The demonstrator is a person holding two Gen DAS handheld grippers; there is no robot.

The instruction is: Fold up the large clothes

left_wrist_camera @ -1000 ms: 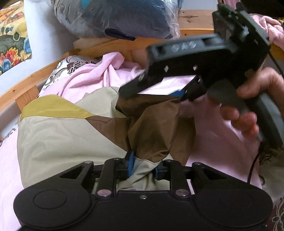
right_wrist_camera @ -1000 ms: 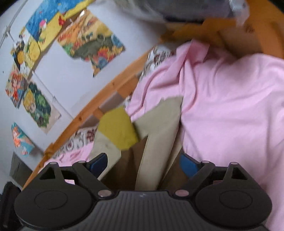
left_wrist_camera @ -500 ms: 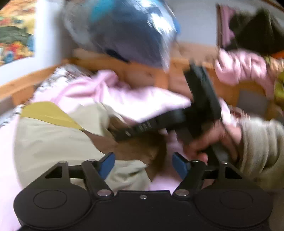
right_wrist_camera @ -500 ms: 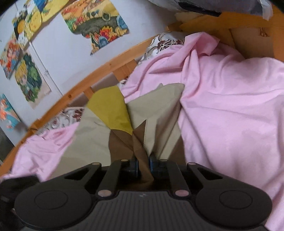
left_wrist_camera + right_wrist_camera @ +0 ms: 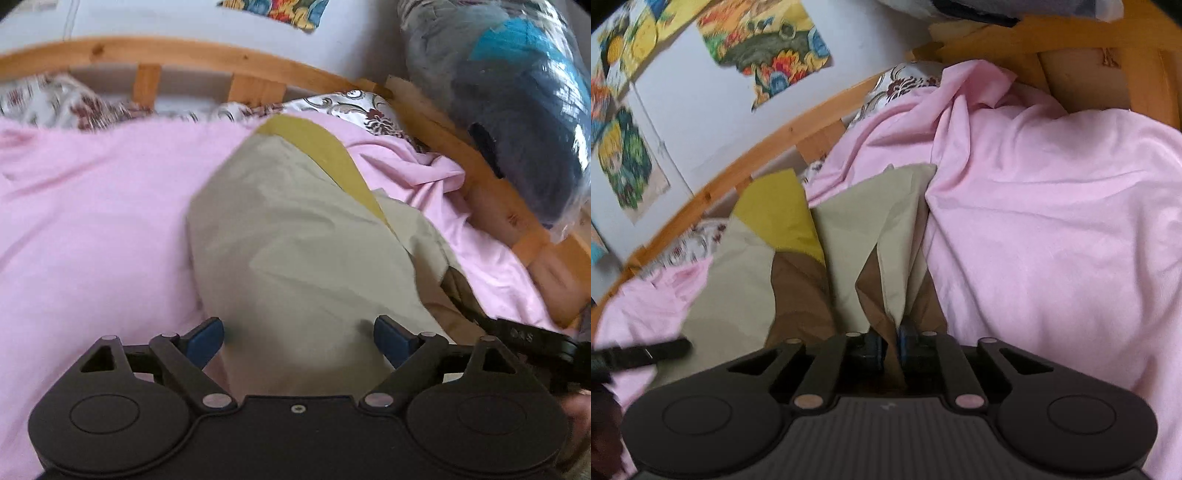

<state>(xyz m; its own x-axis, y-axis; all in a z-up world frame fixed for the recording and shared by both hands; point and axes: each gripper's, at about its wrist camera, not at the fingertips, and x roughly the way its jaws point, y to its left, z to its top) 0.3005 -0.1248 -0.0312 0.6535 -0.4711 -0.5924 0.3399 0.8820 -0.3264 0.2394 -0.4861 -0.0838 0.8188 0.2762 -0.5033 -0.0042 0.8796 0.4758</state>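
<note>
A large garment [image 5: 295,236] in beige, mustard and brown panels lies on a pink sheet [image 5: 92,221]. My left gripper [image 5: 299,338] is open, its blue pads spread wide just above the beige cloth. My right gripper [image 5: 890,341] is shut on a bunched fold of the garment [image 5: 871,240], brown and beige cloth pinched between the pads. The right gripper's black body shows at the right edge of the left wrist view [image 5: 532,339]. A black finger of the left gripper shows at the left edge of the right wrist view [image 5: 642,354].
A wooden bed rail [image 5: 221,59] runs along the wall behind the garment. A plastic-wrapped dark bundle [image 5: 517,92] sits on the bed's wooden end board at right. Colourful pictures [image 5: 768,48] hang on the white wall. The pink sheet [image 5: 1052,240] is rumpled at right.
My left gripper let go of the garment, opened and swung left over the beige panel. My right gripper closed on the brown and beige fold and keeps hold of it.
</note>
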